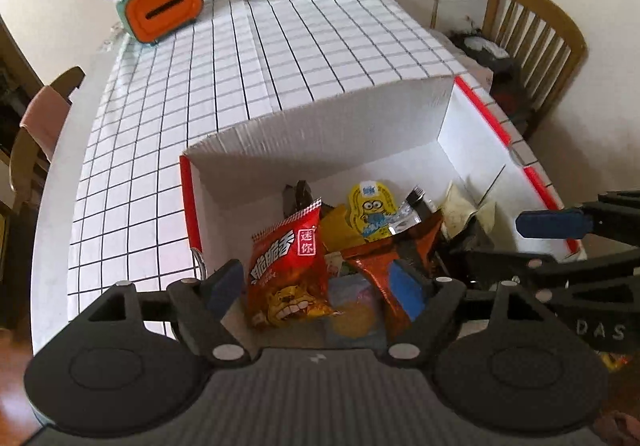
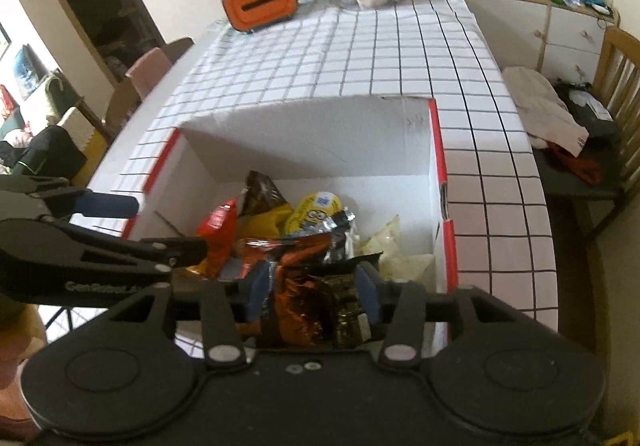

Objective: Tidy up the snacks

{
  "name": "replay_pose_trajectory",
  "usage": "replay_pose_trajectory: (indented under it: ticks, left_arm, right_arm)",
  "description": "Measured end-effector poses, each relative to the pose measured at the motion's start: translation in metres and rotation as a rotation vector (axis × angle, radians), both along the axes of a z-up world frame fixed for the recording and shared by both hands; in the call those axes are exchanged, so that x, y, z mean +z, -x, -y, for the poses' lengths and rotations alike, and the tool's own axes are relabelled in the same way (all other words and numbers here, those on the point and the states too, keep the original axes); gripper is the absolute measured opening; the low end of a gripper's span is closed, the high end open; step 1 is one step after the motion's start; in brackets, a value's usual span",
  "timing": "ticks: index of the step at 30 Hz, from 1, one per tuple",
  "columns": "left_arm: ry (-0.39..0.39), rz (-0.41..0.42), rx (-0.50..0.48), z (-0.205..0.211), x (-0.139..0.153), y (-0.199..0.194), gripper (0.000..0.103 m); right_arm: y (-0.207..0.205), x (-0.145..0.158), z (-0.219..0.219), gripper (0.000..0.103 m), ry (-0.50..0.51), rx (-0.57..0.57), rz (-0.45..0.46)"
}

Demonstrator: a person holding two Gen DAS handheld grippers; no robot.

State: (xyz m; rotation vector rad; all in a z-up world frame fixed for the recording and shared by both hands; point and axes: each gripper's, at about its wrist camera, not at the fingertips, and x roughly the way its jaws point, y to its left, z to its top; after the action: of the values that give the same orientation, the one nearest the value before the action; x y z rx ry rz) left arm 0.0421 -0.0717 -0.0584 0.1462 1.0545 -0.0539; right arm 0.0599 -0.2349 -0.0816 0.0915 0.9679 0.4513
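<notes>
Here the left gripper [image 1: 320, 286] has its jaws wide apart, blue pads clear of everything. The red snack packet [image 1: 286, 270] stands tilted between them, nearer the left pad, touching neither as far as I can tell. Beside the right pad lies a copper foil packet [image 1: 380, 266], with a pale blue packet [image 1: 352, 306] below and between.

The right gripper [image 2: 314, 294] is also parted, less widely. Crumpled copper foil [image 2: 296, 298] and a dark gold-printed wrapper [image 2: 344, 306] sit in the gap — whether the pads press on them I cannot tell for sure; they look just clear.

Outward from both sets of jaws: the snack pile fills the near end of the white box [image 1: 320, 134], which has red-edged rims. A yellow cartoon pouch [image 1: 370, 210] lies beyond the left jaws, pale wrappers [image 2: 388, 246] beyond the right. The far half of the box is bare. The box rests on a grid-patterned table [image 1: 200, 86], with an orange case [image 1: 162, 6] far beyond the jaws.

Judgement: both loads look released into the box, nothing held. To finish the step well — lift straight clear so no pad snags foil or tips the red packet out, and keep the two grippers from crossing.
</notes>
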Motion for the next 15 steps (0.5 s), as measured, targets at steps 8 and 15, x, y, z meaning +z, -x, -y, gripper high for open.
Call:
replay_pose_trajectory:
  ticks: [8,15]
  left_arm:
    - [0.001,0.061,0.035,0.002,0.018,0.018,0.083]
    - [-0.005,0.106,0.054,-0.001,0.029,0.03,0.083]
  right_arm:
    - [0.02,0.023,0.007,0.078,-0.011,0.024,0.071]
    - [0.035,0.038,0.012,0.093,-0.035,0.012,0.138]
